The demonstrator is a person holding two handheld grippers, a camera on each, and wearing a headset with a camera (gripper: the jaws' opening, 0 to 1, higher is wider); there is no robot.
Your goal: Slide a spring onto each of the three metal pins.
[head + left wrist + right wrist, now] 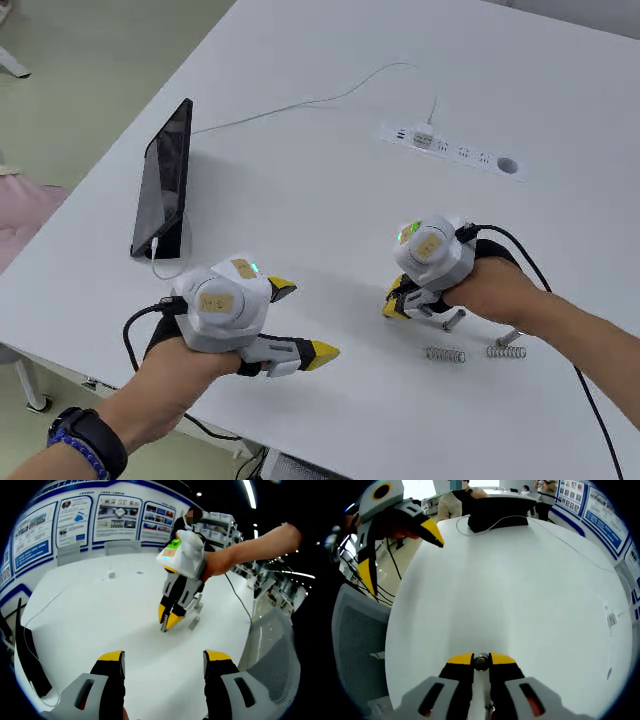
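Holding my right gripper (395,300) low at centre right of the head view, I have its jaws pinched shut around a metal pin (480,661). My left gripper (304,320) sits at lower left, jaws spread wide around bare air. Two springs (445,354) lie on the white desk (330,180) at lower right, beside two loose pins (453,320).

The right gripper (480,658) hid most of the pin (480,662) it clamped, and the hand (497,290) behind that gripper partly covered a second pin (507,338).
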